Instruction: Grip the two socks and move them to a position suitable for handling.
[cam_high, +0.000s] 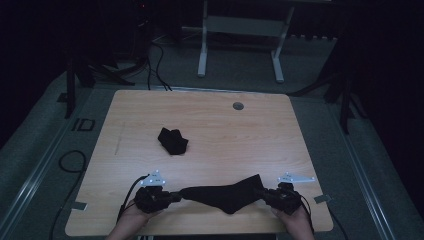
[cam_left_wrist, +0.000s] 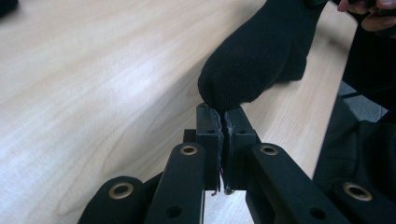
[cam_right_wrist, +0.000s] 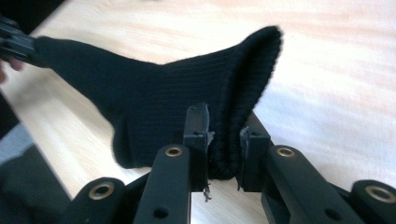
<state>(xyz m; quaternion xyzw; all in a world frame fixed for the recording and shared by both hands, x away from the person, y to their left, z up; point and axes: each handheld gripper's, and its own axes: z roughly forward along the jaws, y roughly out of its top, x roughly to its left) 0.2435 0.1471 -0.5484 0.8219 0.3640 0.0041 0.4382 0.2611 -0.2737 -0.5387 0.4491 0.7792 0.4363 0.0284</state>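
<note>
Grip status: left gripper (cam_high: 172, 196) has its jaws pinched nearly together on the toe end of the black sock (cam_high: 225, 195); left gripper view shows the two pads (cam_left_wrist: 209, 135) clamped on a thin bit of fabric at the toe tip, sock bulging just past them. Right gripper (cam_high: 264, 192) has its jaws set a bit wider, closed on the ribbed cuff end; right gripper view shows the folded cuff (cam_right_wrist: 243, 84) wedged between the pads (cam_right_wrist: 198, 130), both pressing on the knit. One edge of the cuff stands up above the jaws.

Sock is stretched between the two grippers, along the near edge of the table (cam_high: 210, 125), roughly centred on that edge. Heel bulge sags toward the near edge; whether it touches the wood cannot be told. Both hands come in over the near edge, left hand (cam_high: 137, 212) near the near-left corner, right hand (cam_high: 295, 215) near the near-right corner.

Second black sock (cam_high: 172, 140) lies crumpled around the table's middle, slightly left, well apart from the held one. Grey grommet (cam_high: 238, 106) sits near the far edge, right of centre.
</note>
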